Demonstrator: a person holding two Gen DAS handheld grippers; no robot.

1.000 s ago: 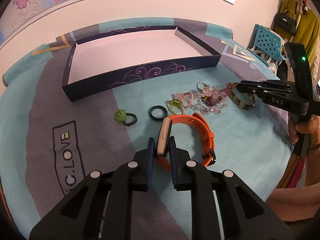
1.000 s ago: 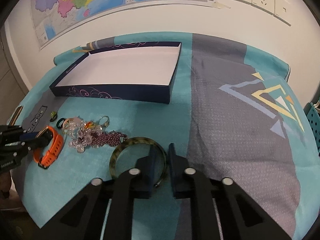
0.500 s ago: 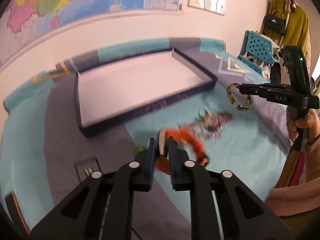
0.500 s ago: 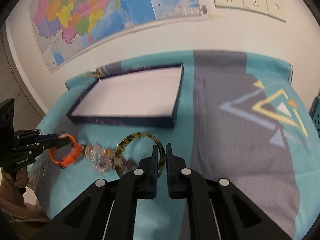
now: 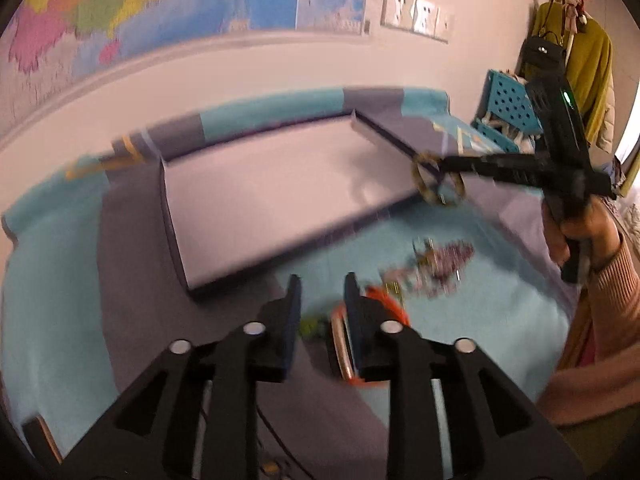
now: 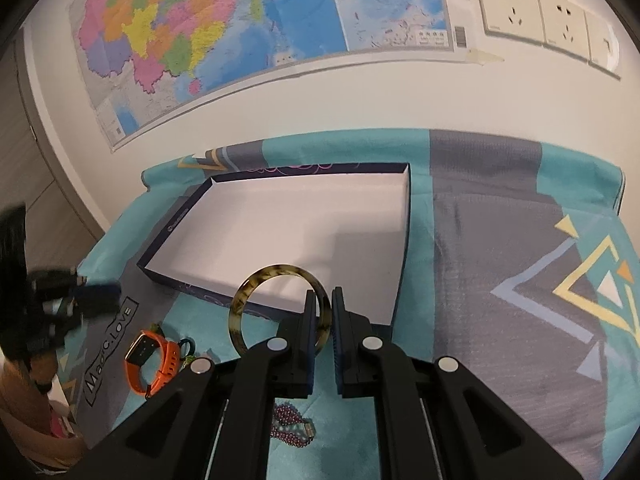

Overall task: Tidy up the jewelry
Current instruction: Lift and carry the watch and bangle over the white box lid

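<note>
My right gripper is shut on a tortoiseshell bangle and holds it in the air over the near edge of the dark blue tray; it also shows in the left wrist view with the bangle. My left gripper is open and empty above the cloth. The orange watch lies on the cloth below it, partly hidden behind the right finger in the left wrist view. The tray has nothing in it.
A pile of bead bracelets lies right of the watch, with purple beads under my right gripper. A small green piece and a dark ring lie nearby. A wall with a map stands behind the table.
My left gripper has opened and let go of the orange watch, which now lies on the cloth. My right gripper has carried the bangle up and toward the tray.
</note>
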